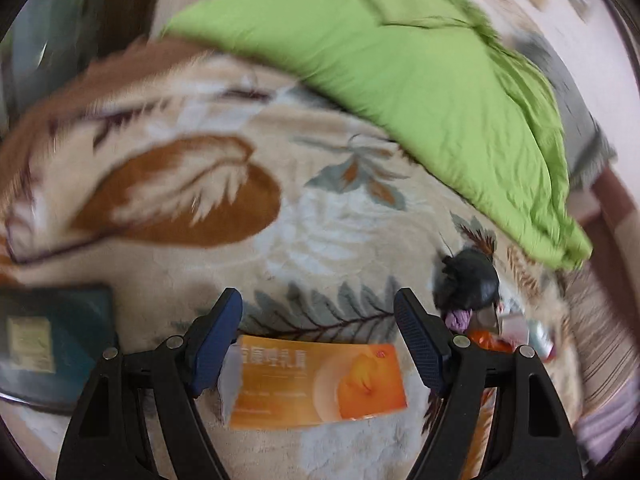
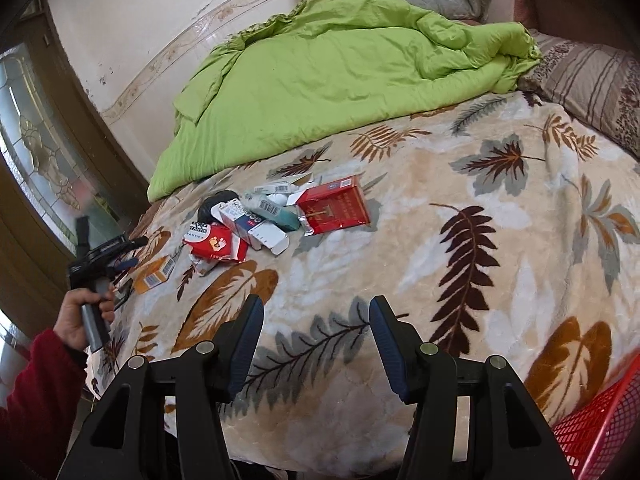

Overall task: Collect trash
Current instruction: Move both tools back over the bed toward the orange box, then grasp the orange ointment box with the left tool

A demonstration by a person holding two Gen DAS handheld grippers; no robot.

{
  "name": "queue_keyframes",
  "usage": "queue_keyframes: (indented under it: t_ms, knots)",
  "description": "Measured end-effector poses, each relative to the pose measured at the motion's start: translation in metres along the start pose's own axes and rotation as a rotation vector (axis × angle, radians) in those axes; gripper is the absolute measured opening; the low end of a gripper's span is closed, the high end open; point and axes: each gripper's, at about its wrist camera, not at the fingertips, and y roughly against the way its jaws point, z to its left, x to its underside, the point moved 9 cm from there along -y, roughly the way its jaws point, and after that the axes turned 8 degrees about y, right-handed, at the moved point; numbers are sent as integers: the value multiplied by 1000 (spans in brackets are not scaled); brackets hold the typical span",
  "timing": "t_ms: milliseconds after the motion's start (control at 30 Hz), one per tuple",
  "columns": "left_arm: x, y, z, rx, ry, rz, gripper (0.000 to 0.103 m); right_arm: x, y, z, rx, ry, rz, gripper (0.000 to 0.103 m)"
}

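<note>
Left wrist view, blurred by motion. Far left: a dark teal box [image 1: 56,340] lies flat on the blanket [image 1: 320,208], partly cut by the frame edge. Left gripper [image 1: 318,316] has its fingers spread wide, nothing between the pads. An orange box [image 1: 320,384] lies flat on the blanket in the gap between the two fingers, below the tips; its grey end flap is just beside the left finger [image 1: 216,344]. Contact with either finger cannot be told. Right of the right finger: a crumpled black bag [image 1: 468,280], with a purple scrap [image 1: 458,318] and more wrappers touching it below. Green quilt [image 1: 400,80] covers the upper right of the bed.

Right wrist view, sharp. Far left: a hand [image 2: 80,316] in a red sleeve holds the left gripper's handle at the bed's left edge, fingers over the orange box [image 2: 154,274]. Just right of it, the trash pile [image 2: 256,216]: red-and-white crumpled packet [image 2: 216,246], white carton [image 2: 256,226], teal tube [image 2: 280,214], red cigarette carton [image 2: 334,206], the black bag [image 2: 214,204] behind. Items touch or overlap. Right gripper [image 2: 316,320] hovers above the blanket [image 2: 500,240], well apart from the pile, fingers apart, holding nothing. Green quilt [image 2: 320,80] behind; a striped pillow [image 2: 592,80] upper right. A red mesh basket [image 2: 600,424] sits at the lower right corner.
</note>
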Motion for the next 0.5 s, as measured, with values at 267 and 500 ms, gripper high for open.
queue_keyframes:
  t_ms: [267, 500]
  knots:
    - [74, 25, -20, 167, -126, 144, 77, -1, -3, 4, -4, 2, 3, 59]
    - [110, 36, -45, 103, -281, 112, 78, 0, -5, 9, -3, 19, 7, 59]
